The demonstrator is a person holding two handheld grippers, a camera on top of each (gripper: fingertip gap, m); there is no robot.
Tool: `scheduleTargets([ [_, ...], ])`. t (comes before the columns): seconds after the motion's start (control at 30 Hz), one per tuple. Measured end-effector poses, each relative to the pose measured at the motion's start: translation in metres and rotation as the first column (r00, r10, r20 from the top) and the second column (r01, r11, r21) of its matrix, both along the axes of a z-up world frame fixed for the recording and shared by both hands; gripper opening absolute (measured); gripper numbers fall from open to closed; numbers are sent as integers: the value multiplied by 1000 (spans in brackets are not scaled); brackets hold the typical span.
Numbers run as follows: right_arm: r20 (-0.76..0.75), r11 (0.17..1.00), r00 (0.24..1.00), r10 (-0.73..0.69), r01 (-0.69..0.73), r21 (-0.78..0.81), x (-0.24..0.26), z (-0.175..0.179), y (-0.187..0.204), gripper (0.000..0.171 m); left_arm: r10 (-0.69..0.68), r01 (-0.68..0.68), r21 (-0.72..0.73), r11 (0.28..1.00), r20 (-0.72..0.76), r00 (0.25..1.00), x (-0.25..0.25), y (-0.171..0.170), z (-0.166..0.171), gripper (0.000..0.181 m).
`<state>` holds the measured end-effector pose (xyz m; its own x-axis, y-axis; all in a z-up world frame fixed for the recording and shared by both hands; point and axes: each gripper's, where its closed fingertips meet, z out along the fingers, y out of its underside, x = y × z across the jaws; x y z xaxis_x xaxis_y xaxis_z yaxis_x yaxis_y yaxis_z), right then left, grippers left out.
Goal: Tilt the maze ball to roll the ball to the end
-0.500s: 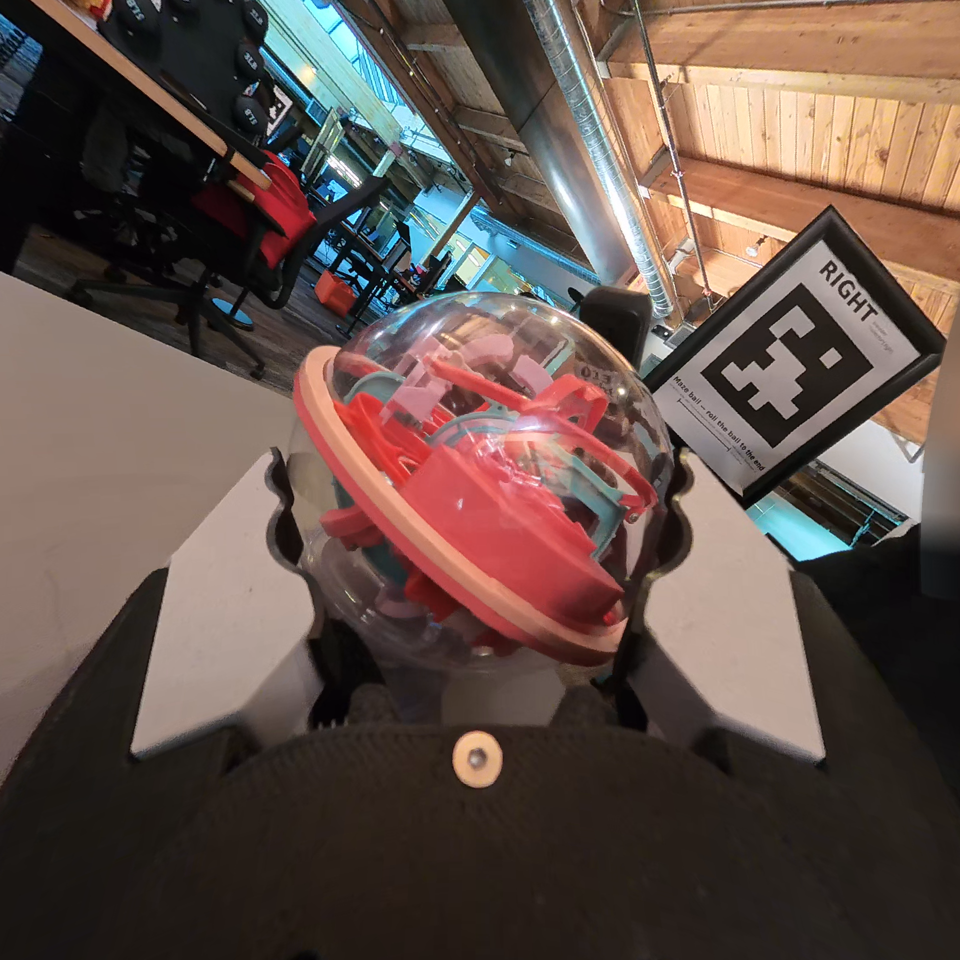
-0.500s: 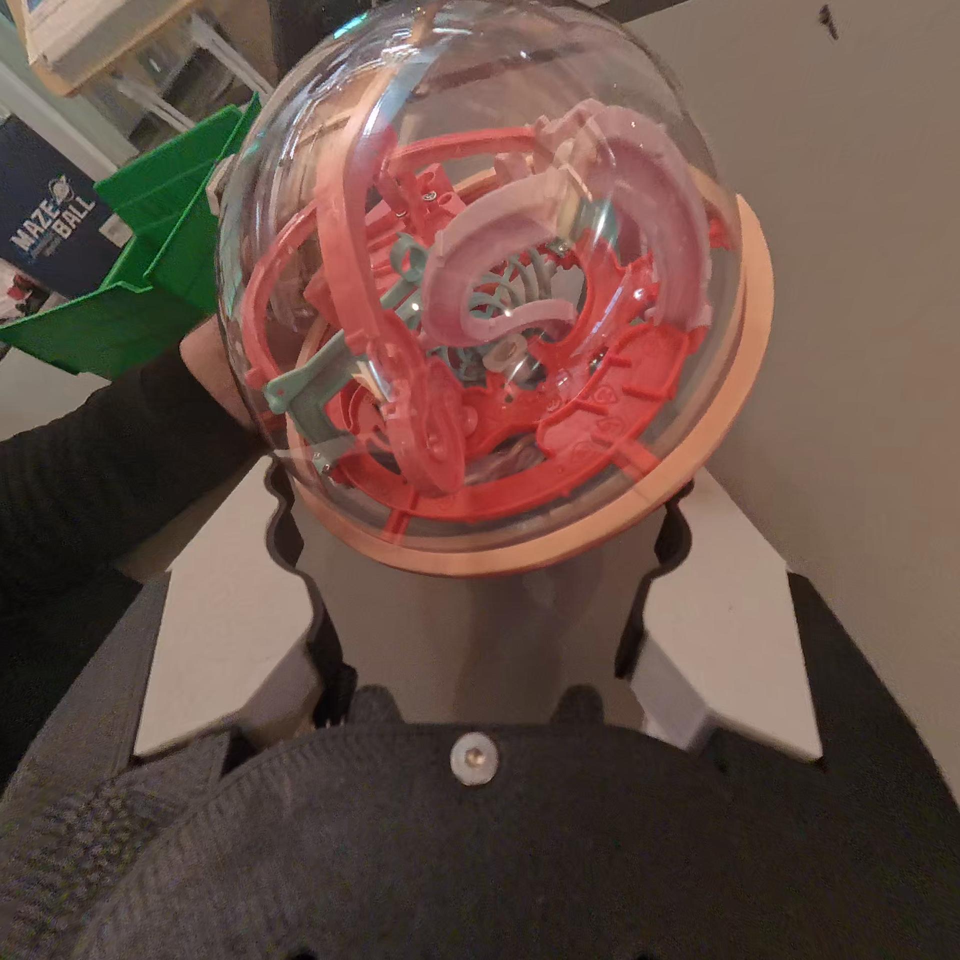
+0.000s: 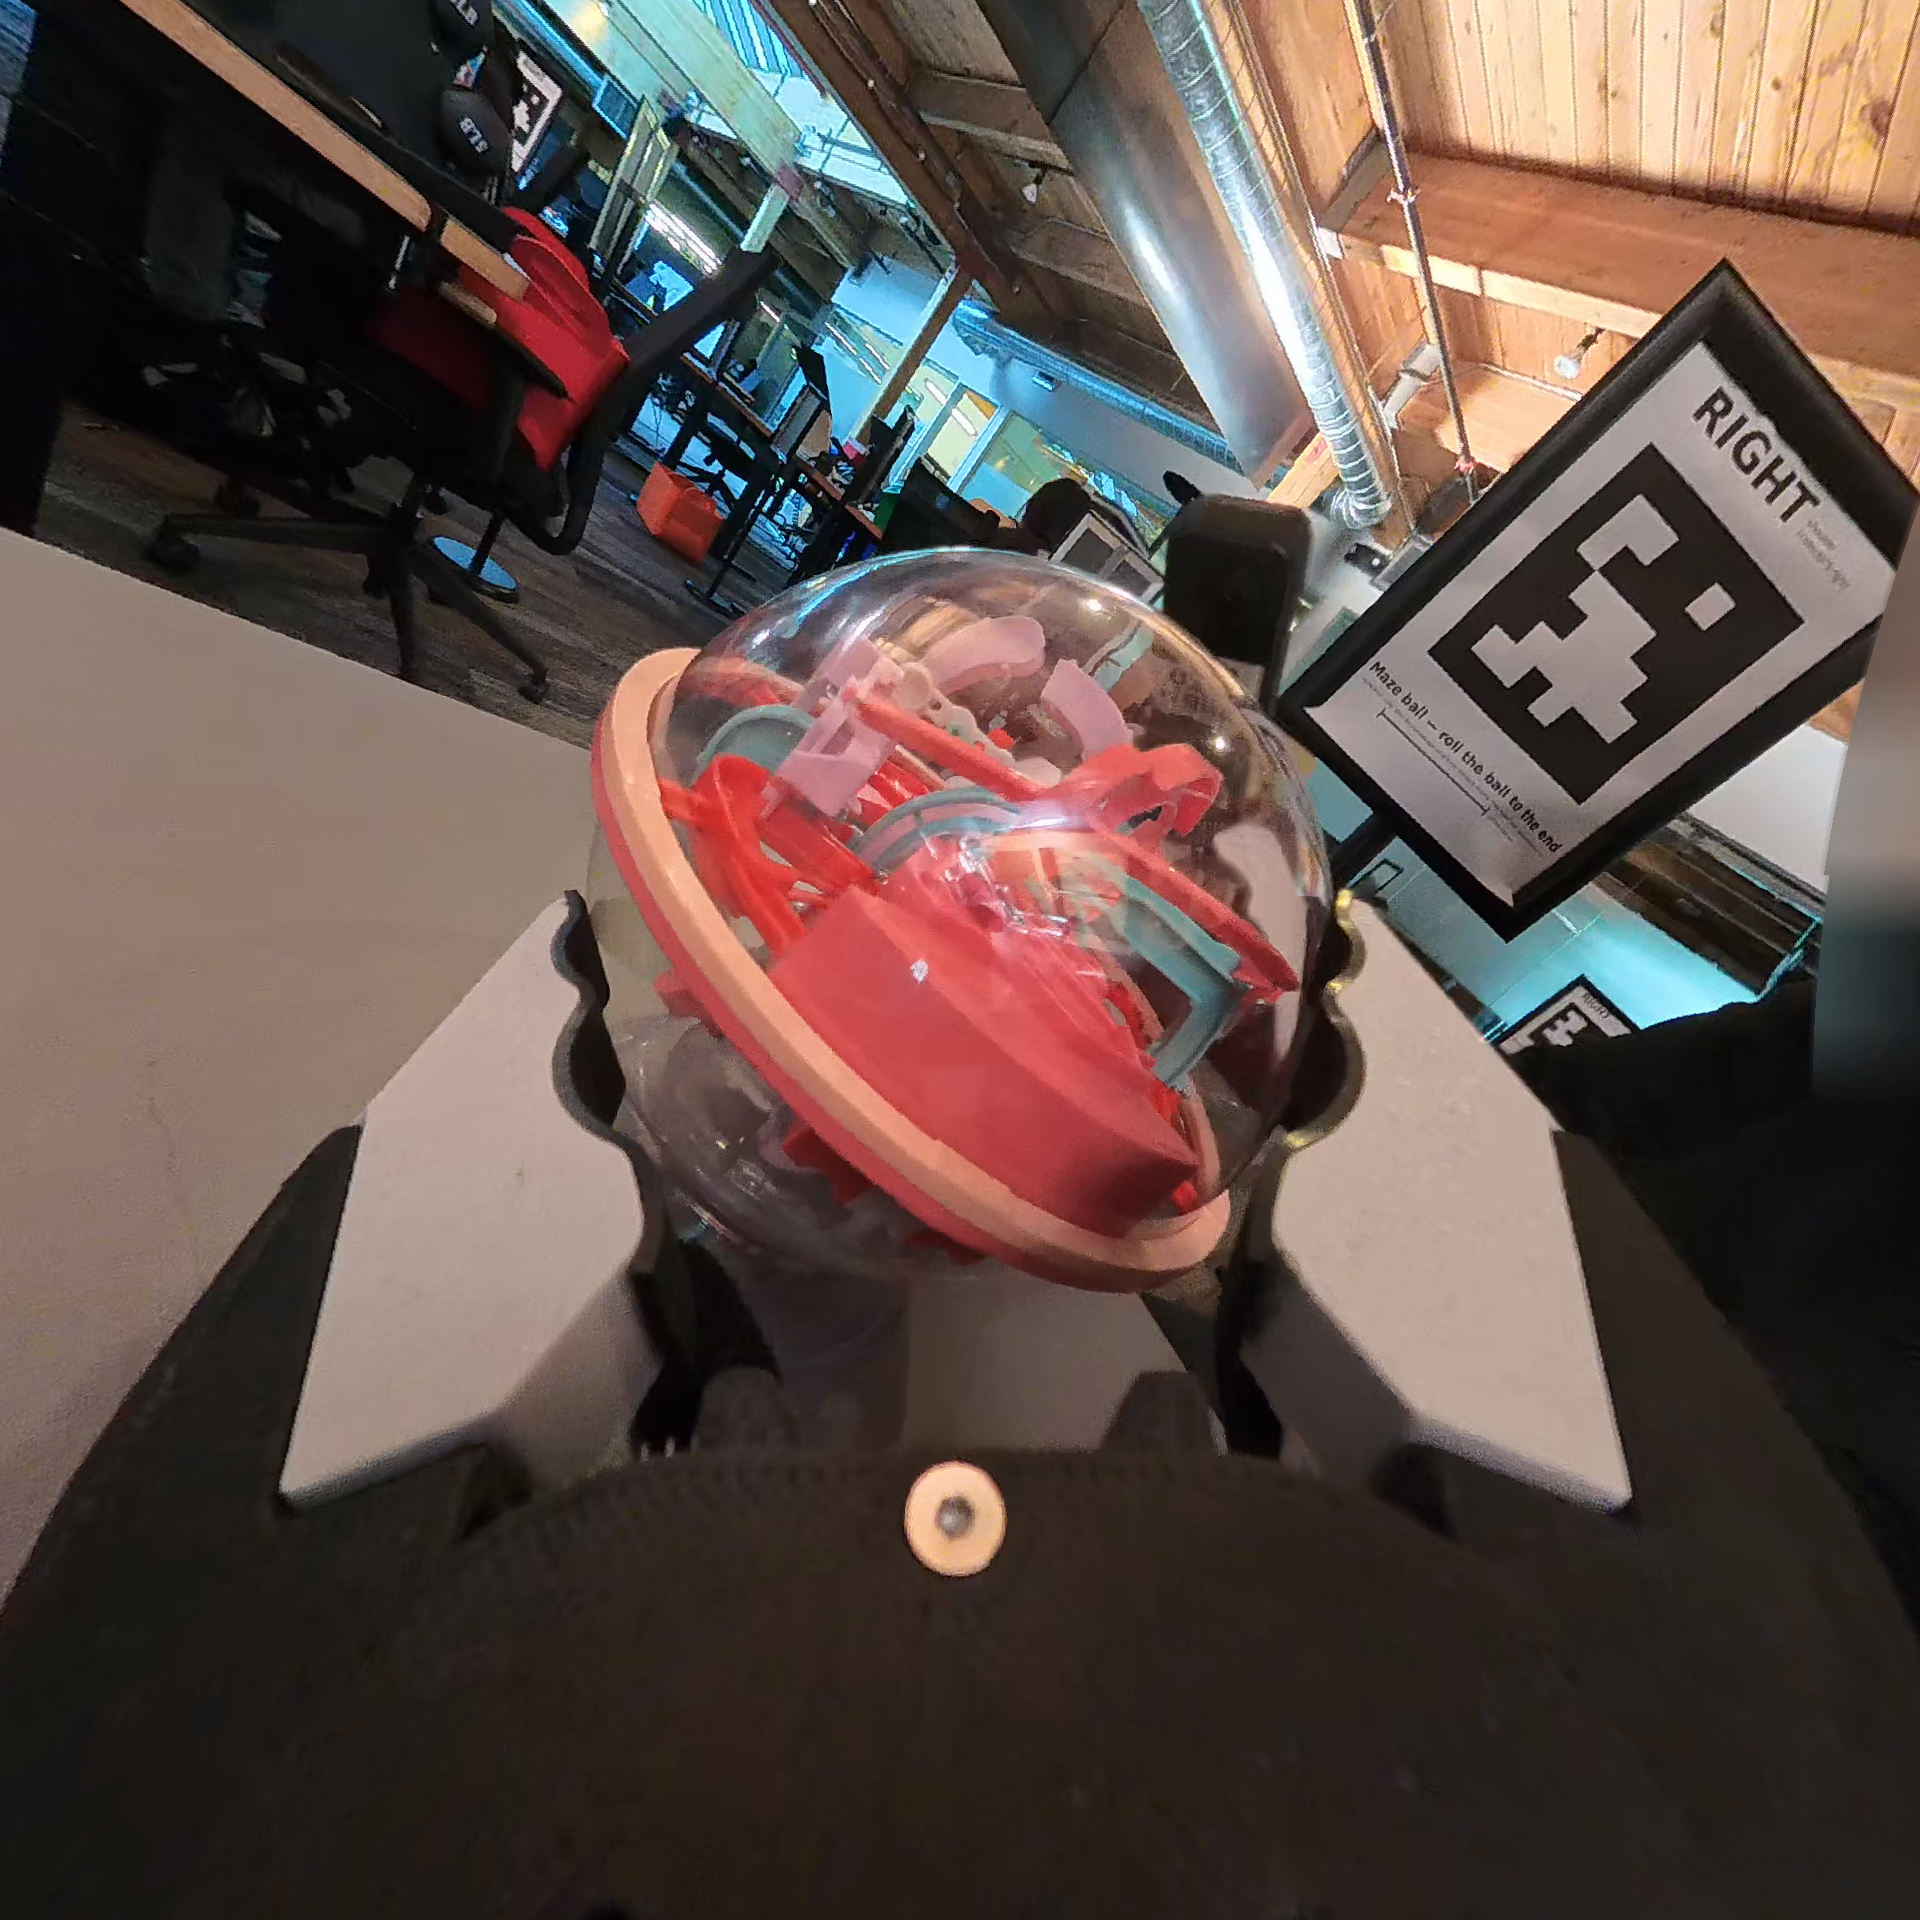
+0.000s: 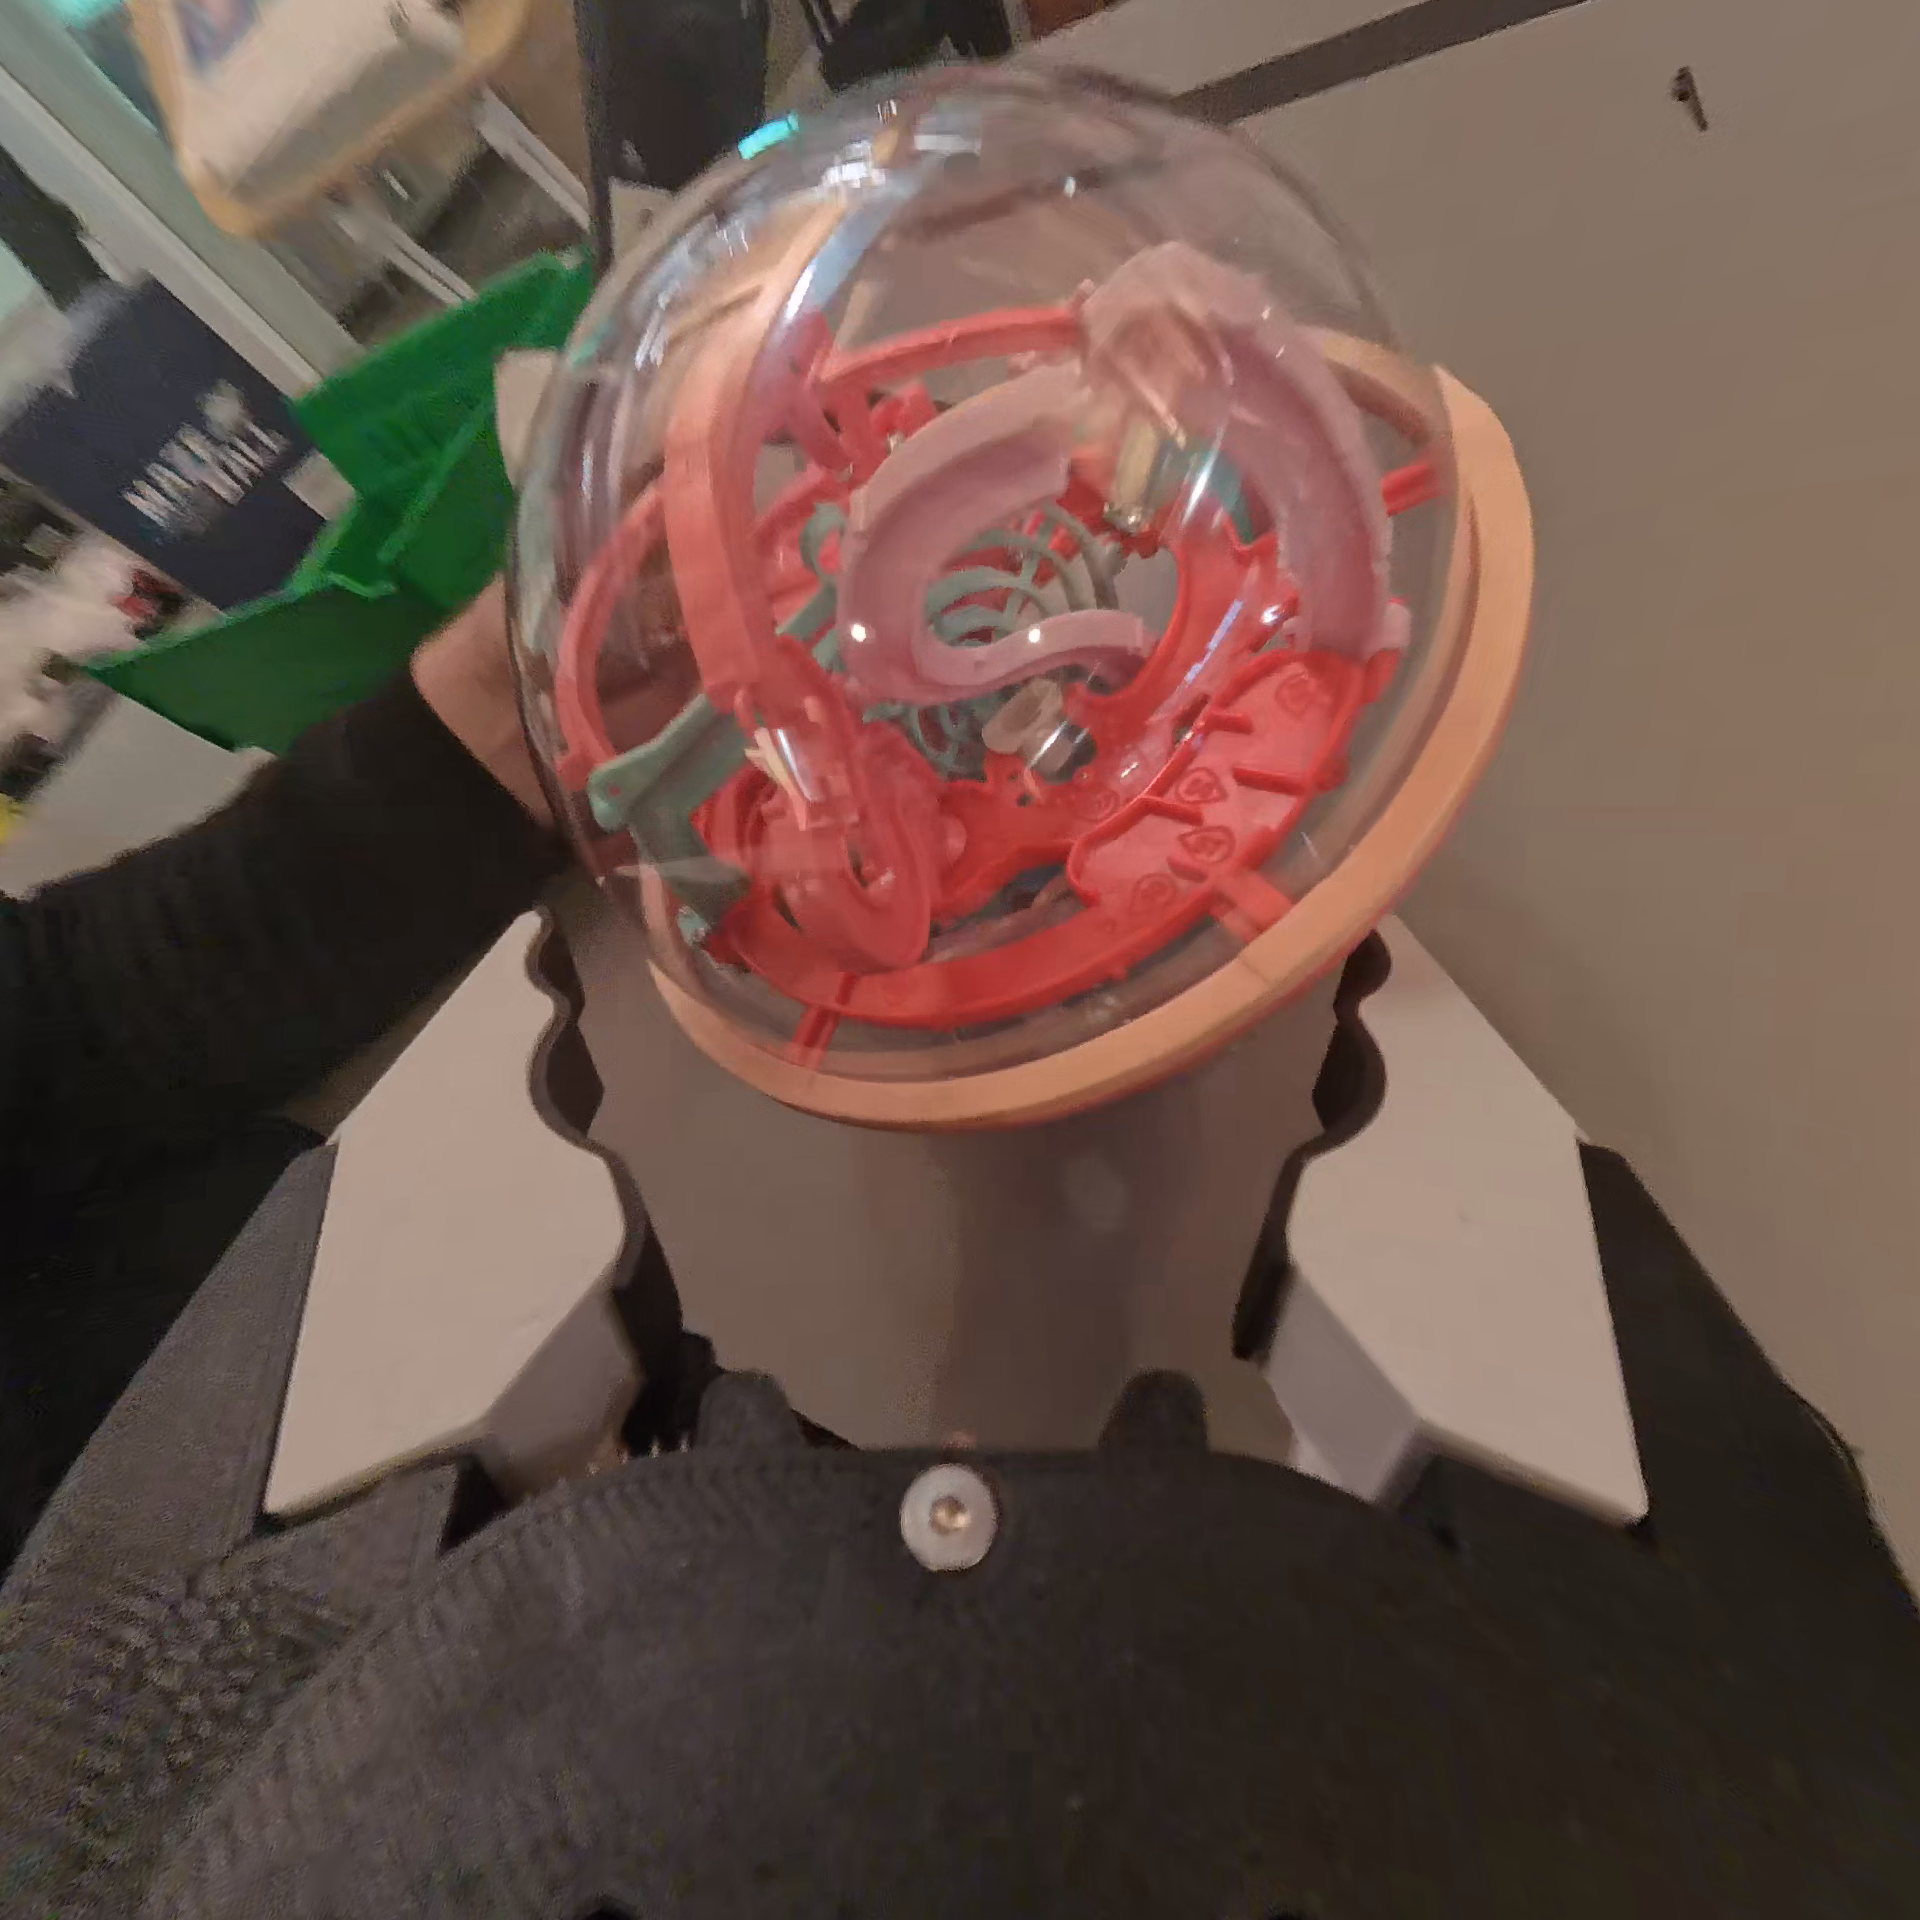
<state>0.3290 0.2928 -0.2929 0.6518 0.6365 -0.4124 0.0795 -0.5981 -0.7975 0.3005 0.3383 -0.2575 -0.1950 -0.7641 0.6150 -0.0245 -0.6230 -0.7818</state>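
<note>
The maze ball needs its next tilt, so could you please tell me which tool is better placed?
Left, probably: the left tool clamps the maze ball between its fingers, while the right tool stands open beneath it.

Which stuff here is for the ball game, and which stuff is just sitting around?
For the game:
- maze ball, clear with red, pink and teal tracks
- left gripper, jaws shut on it
- right gripper, jaws open, just beneath the sphere

Just sitting around:
- framed marker sign
- green bin
- red chair
- white table
</note>
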Motion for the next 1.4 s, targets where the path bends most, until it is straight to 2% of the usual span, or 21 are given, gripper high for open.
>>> scheduleTargets([
  [0.1,-85,1000,996,-23,23,-12,6,9,5,139,-3,4,56,998,-20,1000,2,-4,-1,130],
  [0.17,-44,1000,999,-6,6,3,8,6,5,134,1,1,77,997,-26,1000,3,-5,-1,130],
  [0.47,45,993,999,31,-36,110,9,0,0,133,8,-4,245,970,-19,1000,3,-14,0,130],
  [0.93,160,964,987,26,-67,256,9,0,-6,133,-24,40,394,918,-46,999,-2,-26,-5,131],
  [1.4,183,962,982,42,-89,258,12,-8,-6,133,10,-4,480,877,-9,1000,1,-28,0,131],
])
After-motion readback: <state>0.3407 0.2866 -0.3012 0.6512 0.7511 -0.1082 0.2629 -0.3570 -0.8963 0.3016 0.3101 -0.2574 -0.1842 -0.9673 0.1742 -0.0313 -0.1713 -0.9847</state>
